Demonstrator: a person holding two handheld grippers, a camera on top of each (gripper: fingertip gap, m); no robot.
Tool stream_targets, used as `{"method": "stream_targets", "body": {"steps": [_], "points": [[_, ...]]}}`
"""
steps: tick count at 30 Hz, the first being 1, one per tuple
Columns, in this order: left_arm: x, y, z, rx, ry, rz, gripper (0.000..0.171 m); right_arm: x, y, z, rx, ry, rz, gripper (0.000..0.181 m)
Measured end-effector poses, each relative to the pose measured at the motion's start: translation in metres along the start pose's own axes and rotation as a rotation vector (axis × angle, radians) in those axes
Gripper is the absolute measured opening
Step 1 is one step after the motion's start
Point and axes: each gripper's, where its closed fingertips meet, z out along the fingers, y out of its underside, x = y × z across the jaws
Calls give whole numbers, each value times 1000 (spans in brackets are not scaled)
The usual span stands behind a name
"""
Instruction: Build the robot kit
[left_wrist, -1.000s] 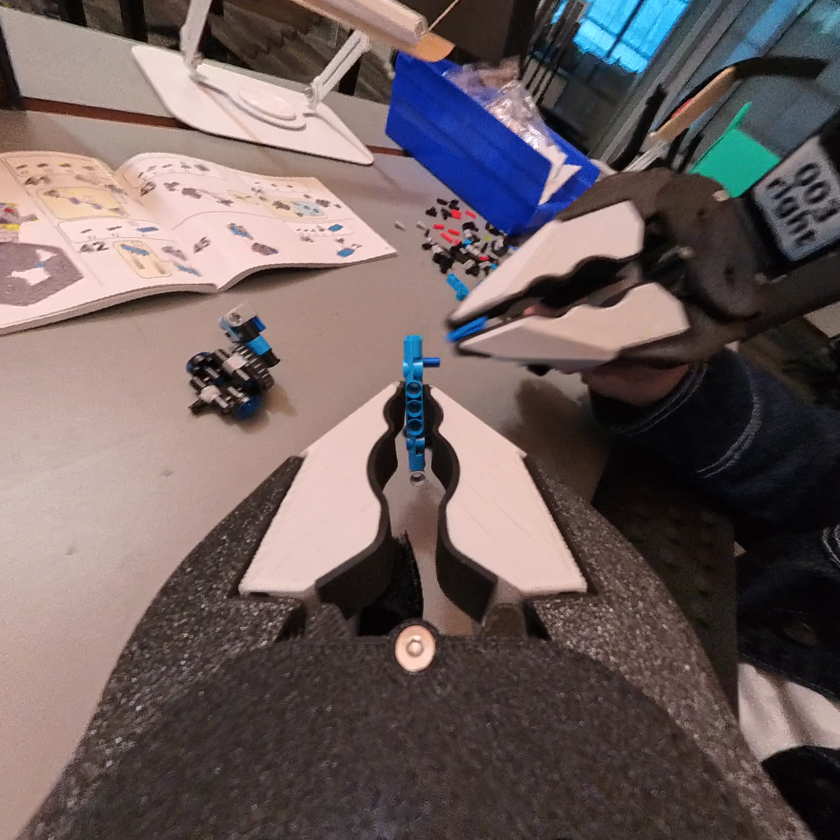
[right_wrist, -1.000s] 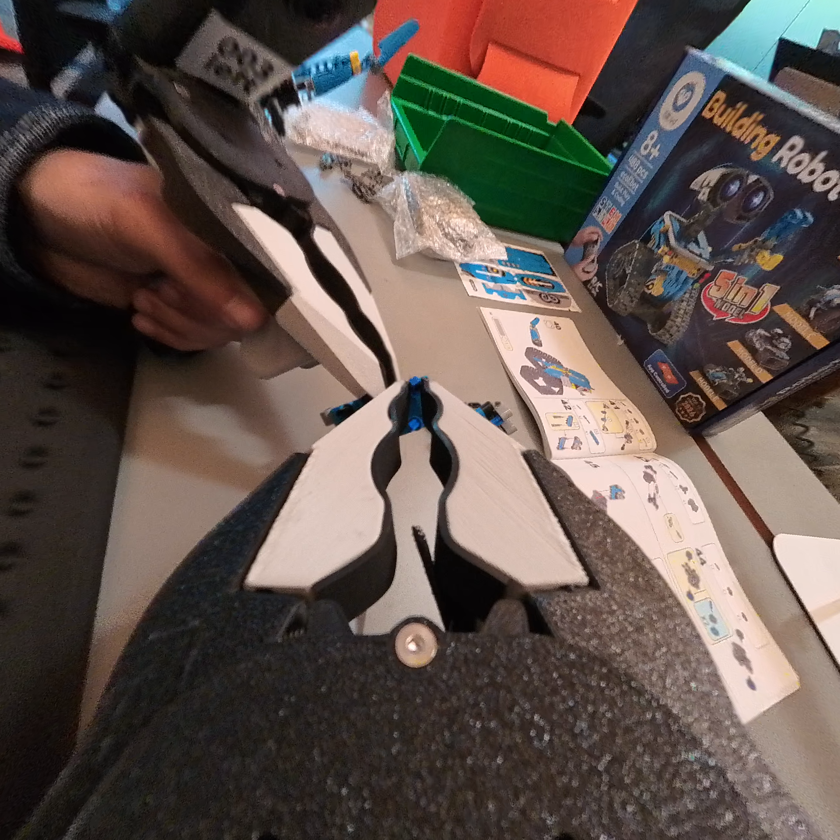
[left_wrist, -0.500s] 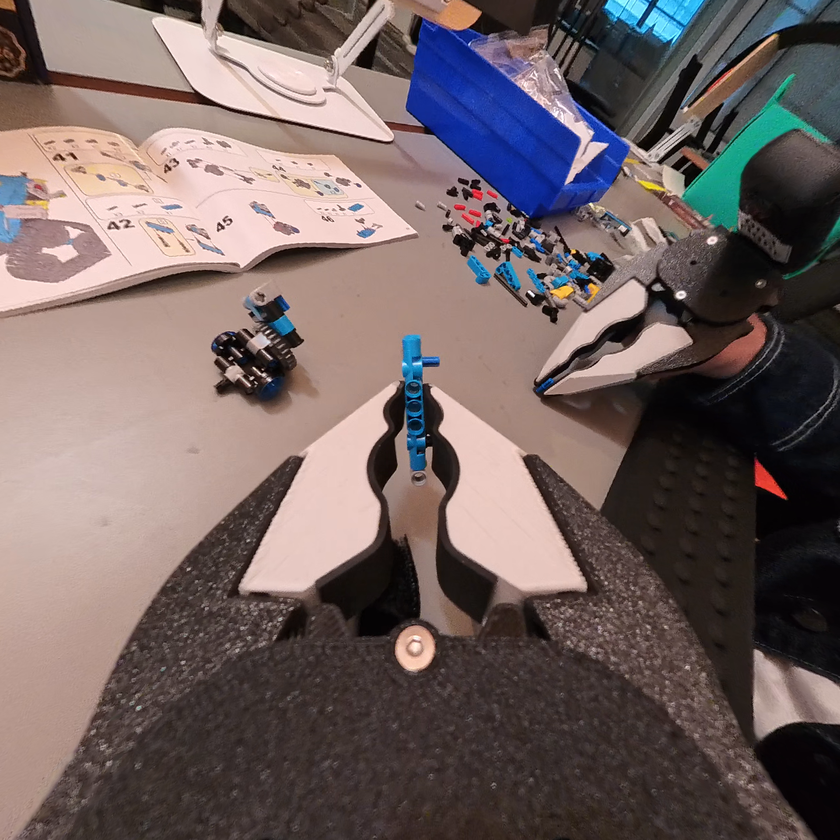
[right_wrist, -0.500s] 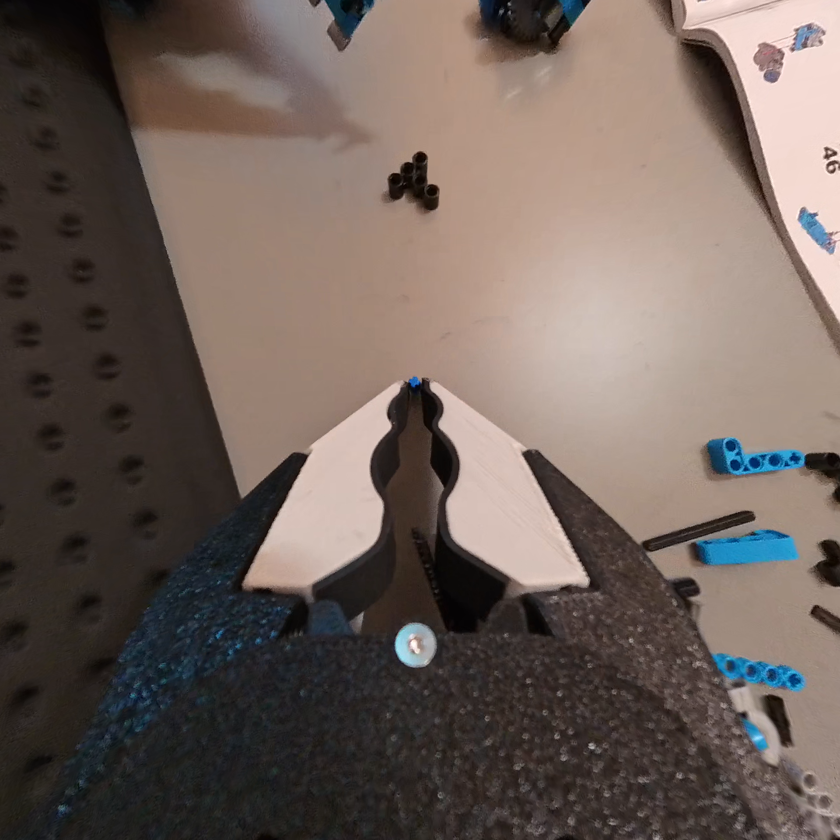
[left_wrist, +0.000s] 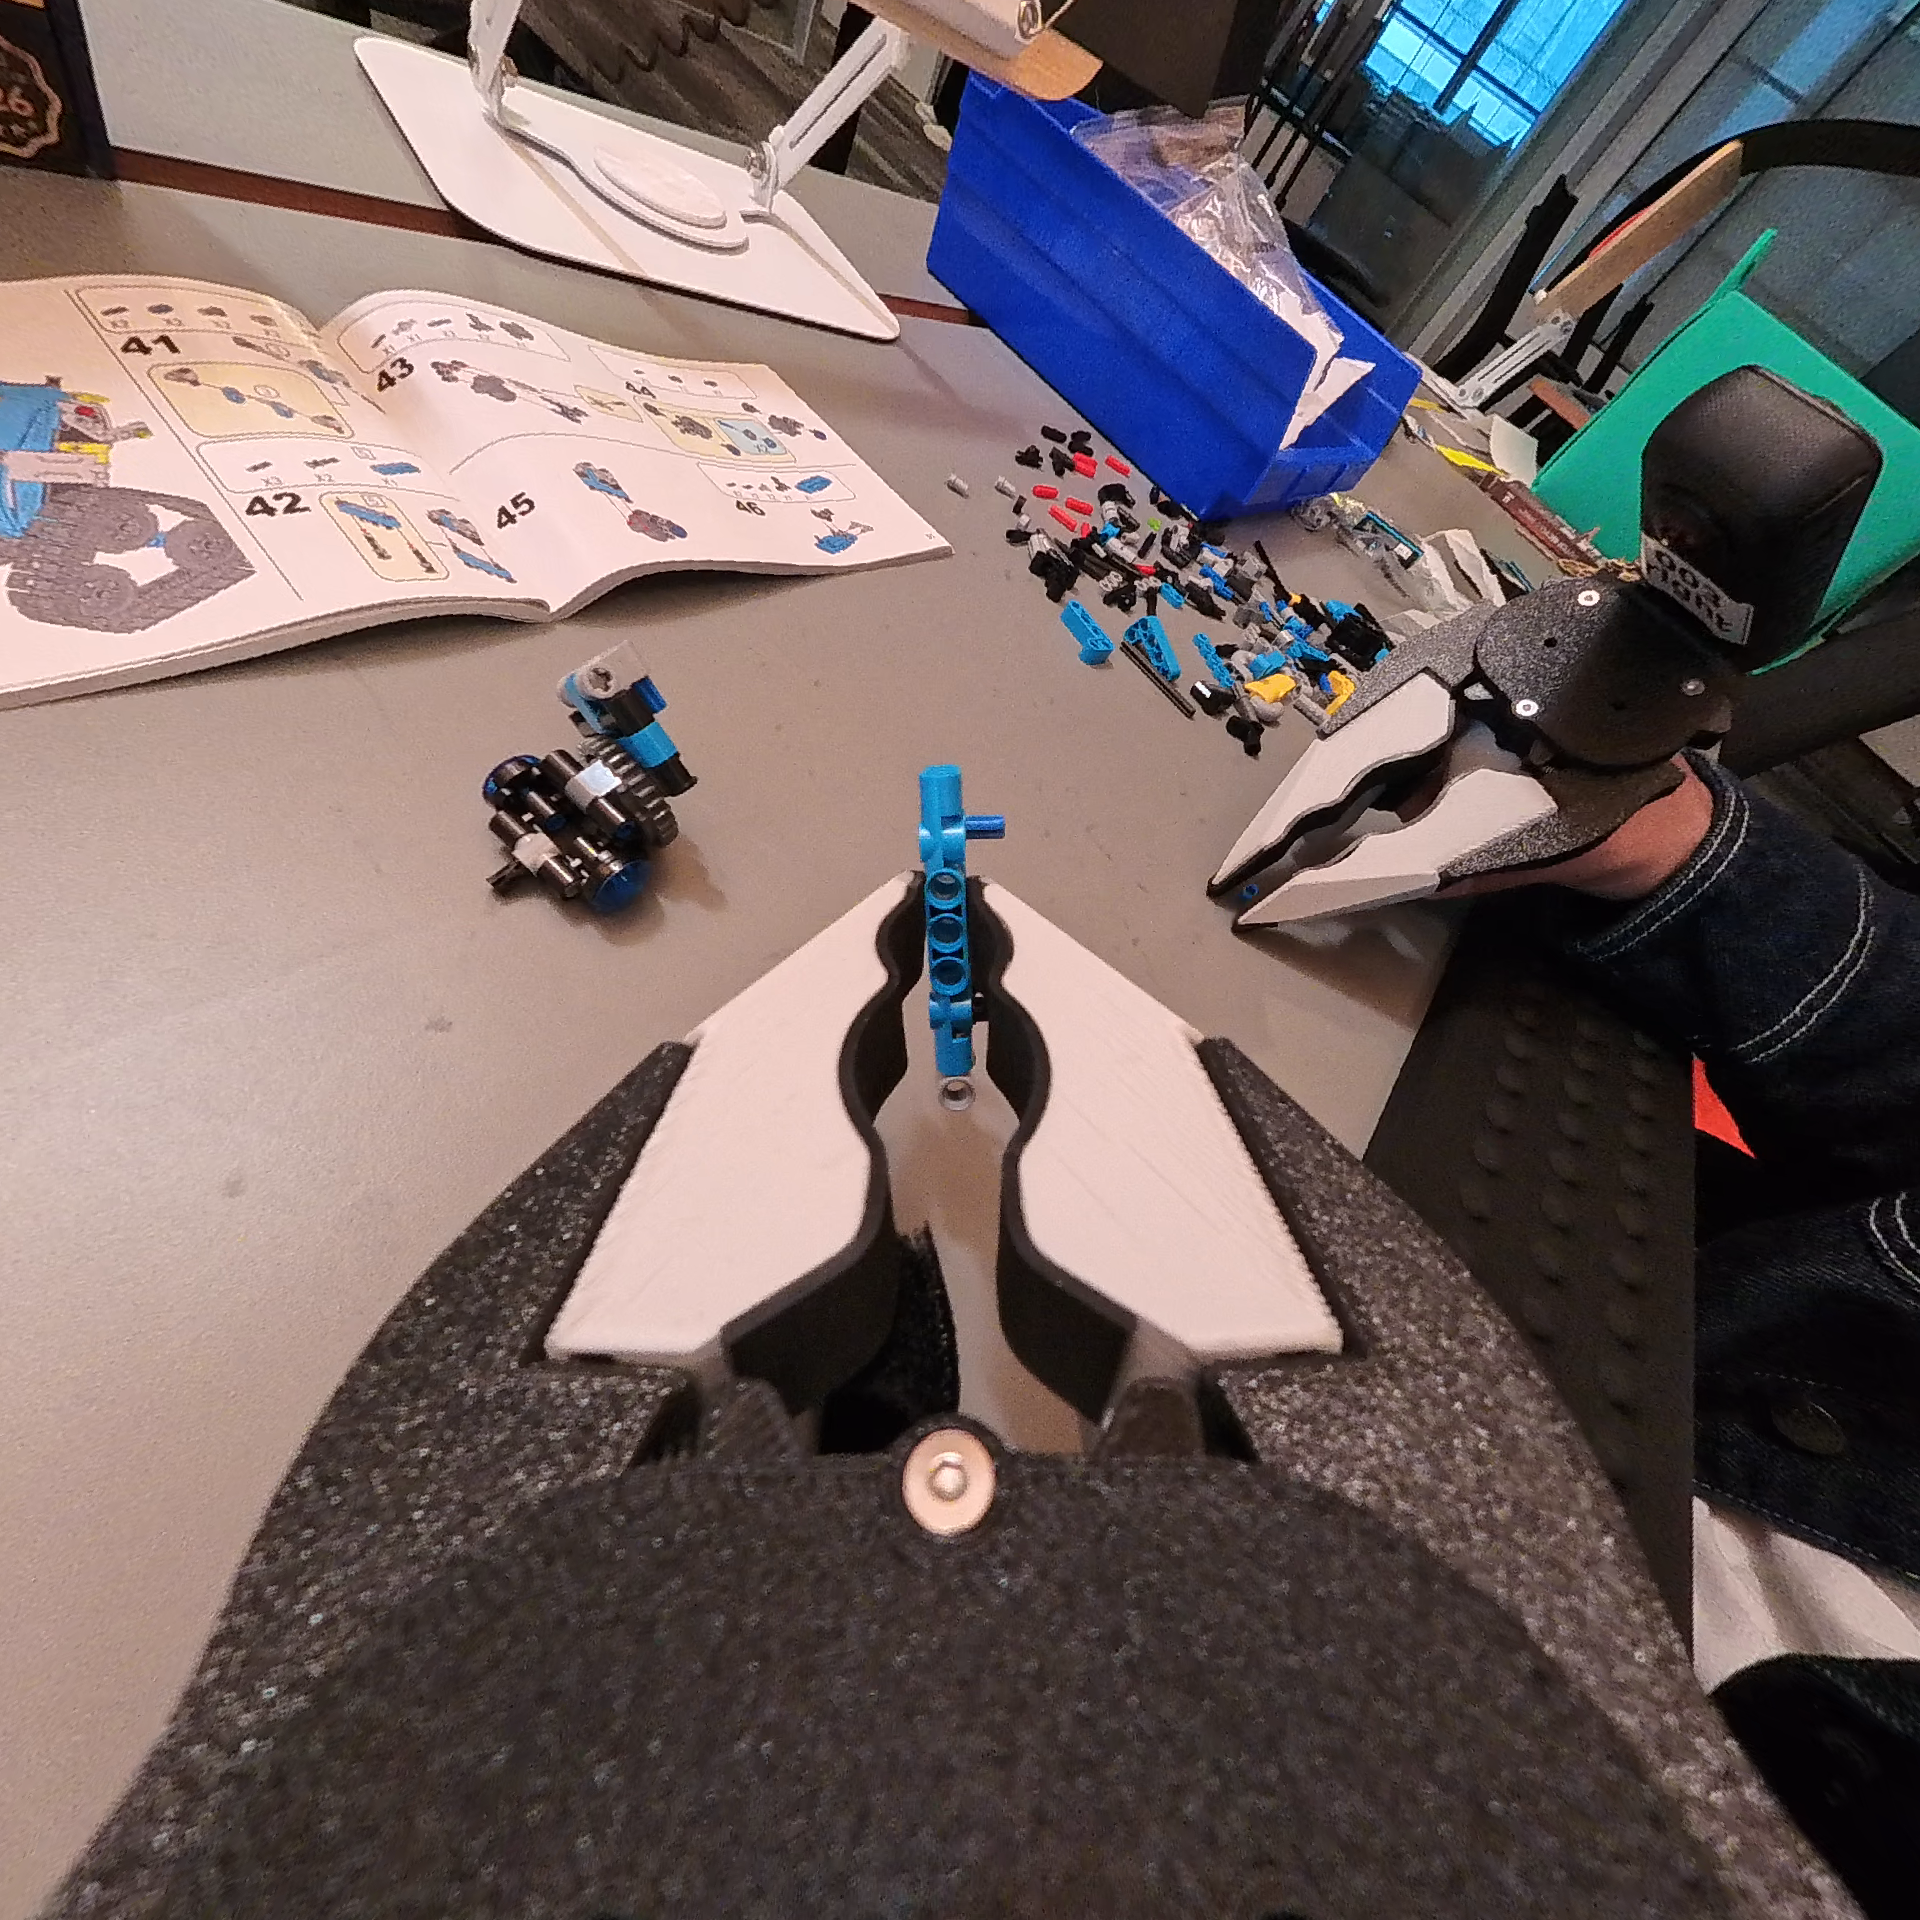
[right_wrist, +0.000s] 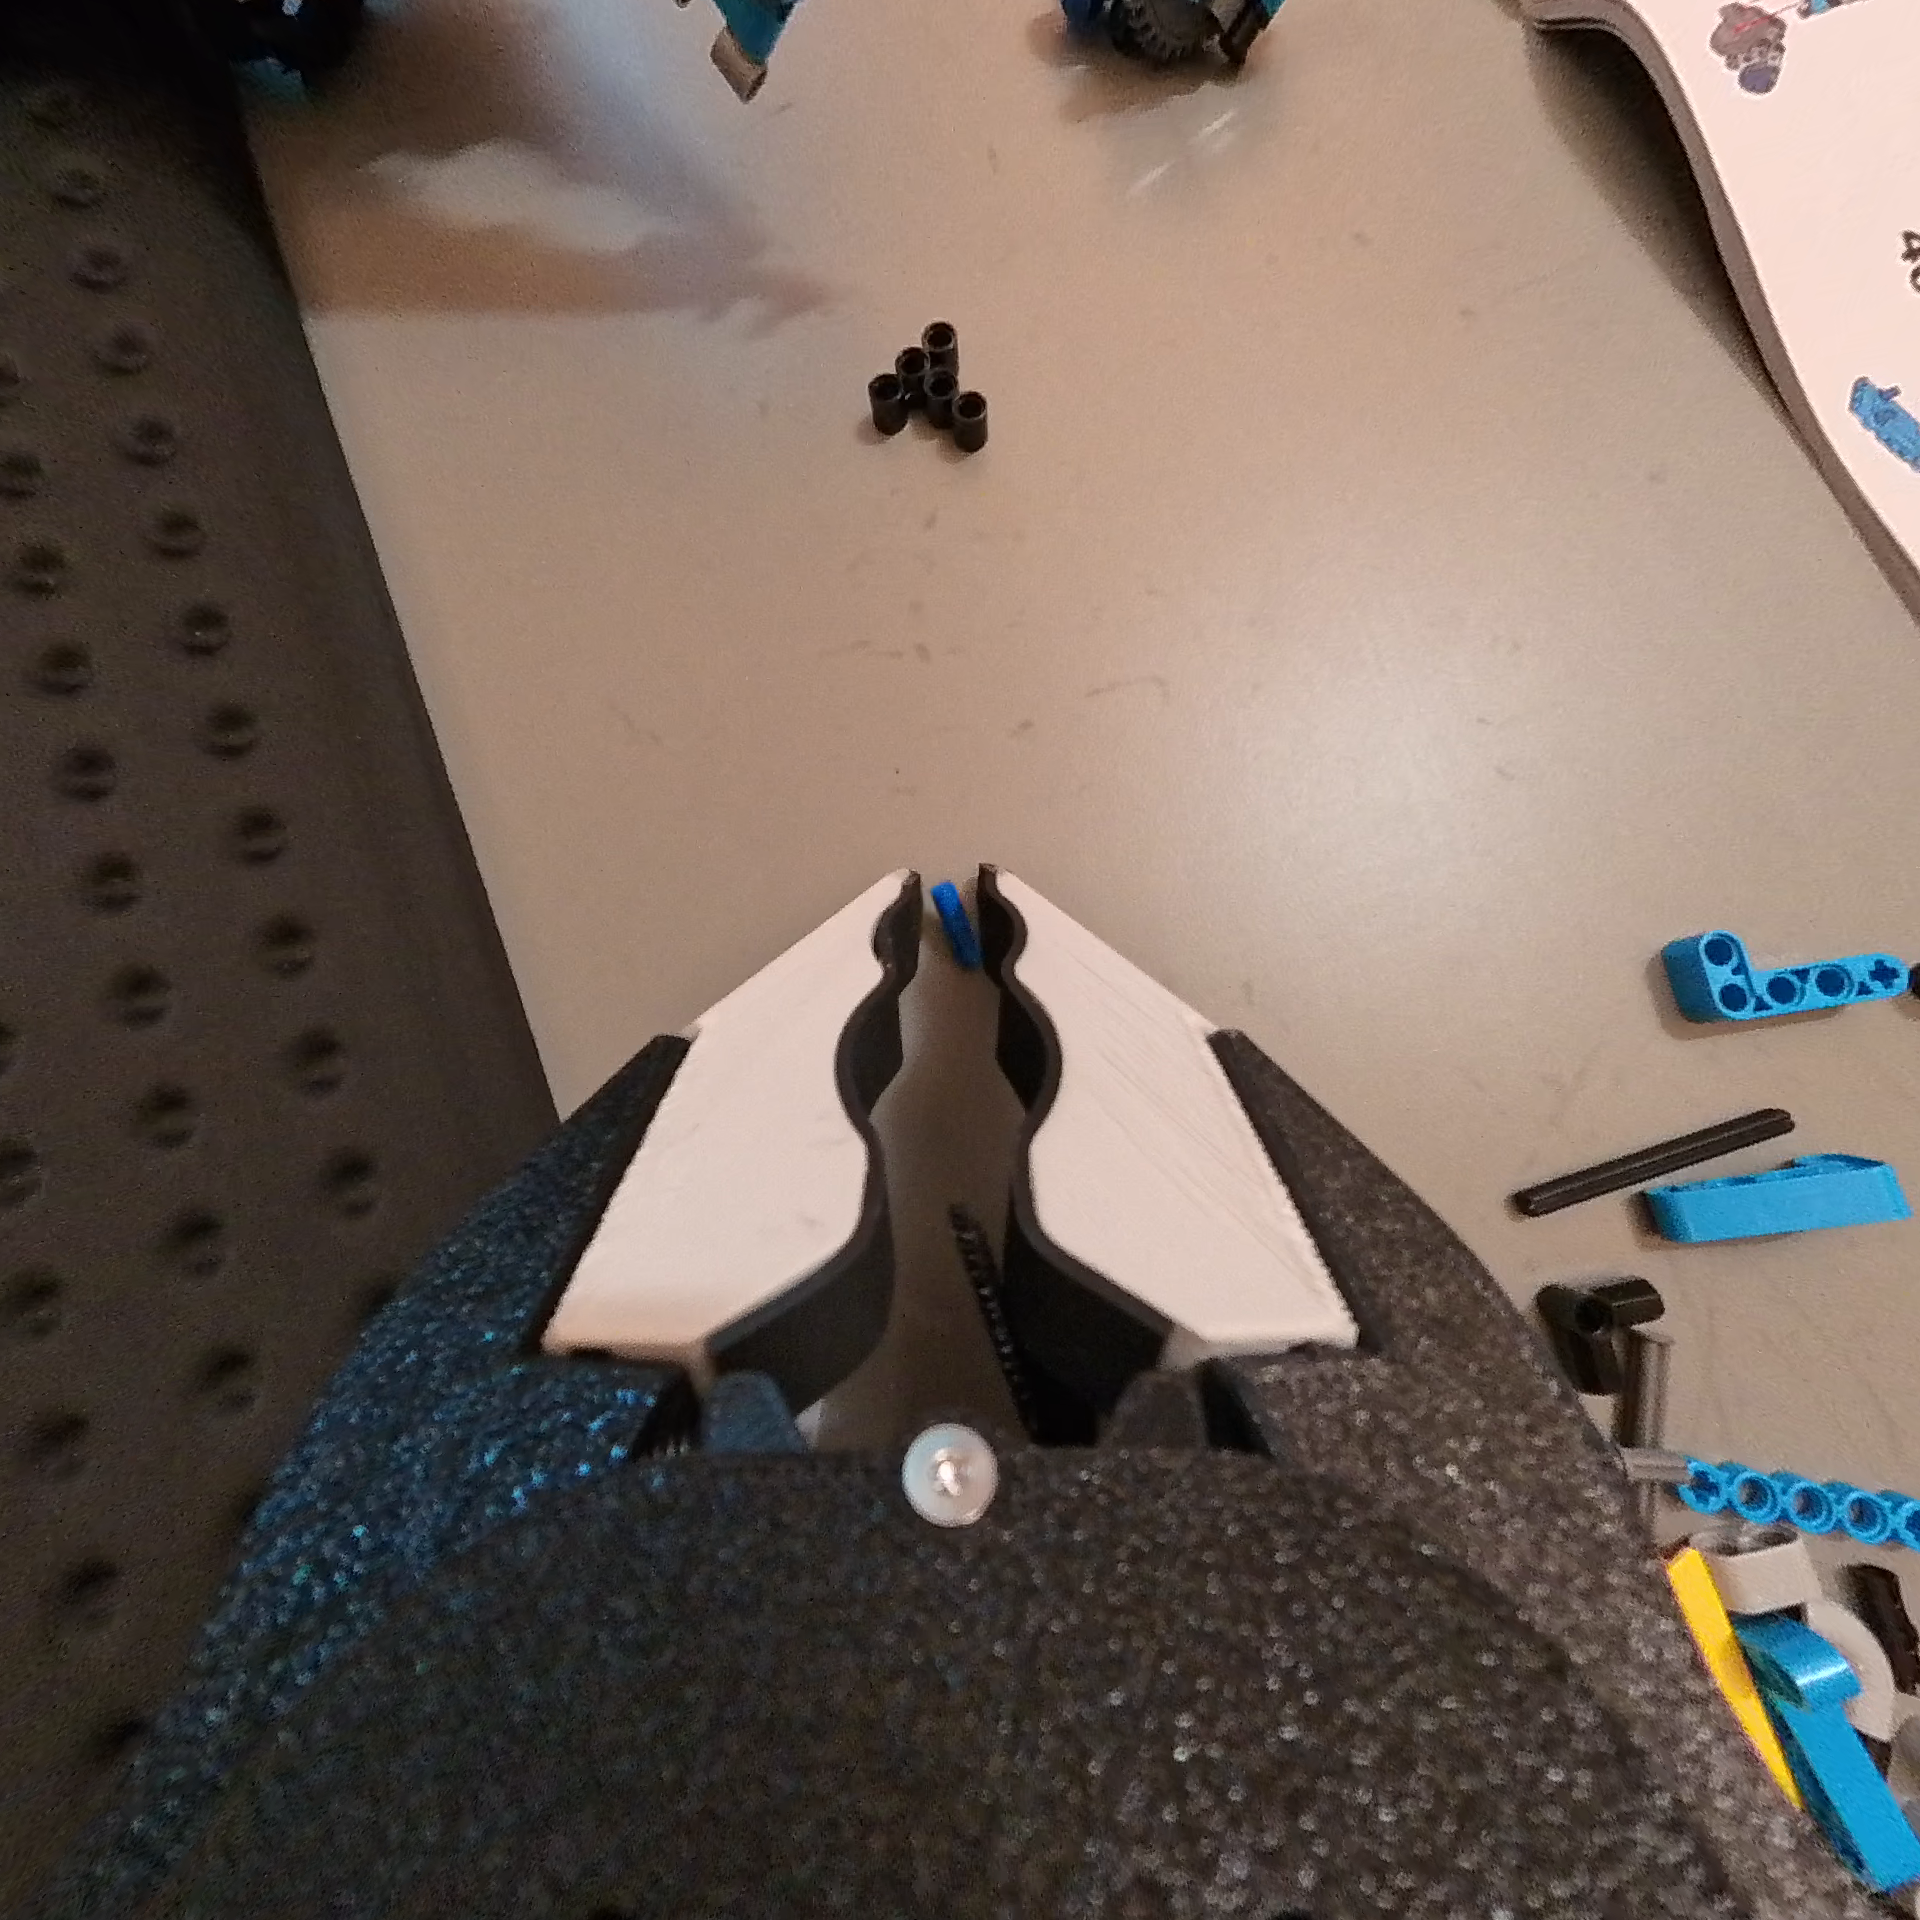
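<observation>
While its ribbed white fingers press together on a slim blue beam (left_wrist: 948, 935) with round holes and a short side peg, the left gripper (left_wrist: 951, 883) holds that piece upright above the matte grey table (left_wrist: 260, 1039). At ten o'clock from the beam sits a small black-and-blue geared assembly (left_wrist: 587, 800); farther, at eleven, an open instruction booklet (left_wrist: 416, 457) lies flat. A glossy blue bin (left_wrist: 1132, 301) stands at one o'clock, loose small parts (left_wrist: 1195, 592) scattered before it. The right gripper (right_wrist: 948, 883) points down at the table, its fingers slightly apart around a tiny blue pin (right_wrist: 956, 923) that they do not clamp; whether it touches either finger cannot be told. Only the right wrist view shows a cluster of black tubular connectors (right_wrist: 930, 400) at twelve o'clock and a dimpled dark mat (right_wrist: 156, 831) at nine.
</observation>
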Motion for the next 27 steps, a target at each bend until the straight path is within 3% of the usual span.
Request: {"method": "stream_targets", "body": {"steps": [8, 15, 21, 27], "points": [[1, 0, 0, 0, 5, -4, 7, 0, -8, -11, 41, -19, 11, 12], [1, 0, 0, 2, 10, -11, 7, -6, 13, -18, 11, -9, 46, 14], [2, 2, 2, -9, 13, -6, 7, -11, 7, -14, 51, 4, -3, 15], [3, 4, 3, -19, 20, -9, 7, -13, 10, -7, 39, -19, -18, 5]]}}
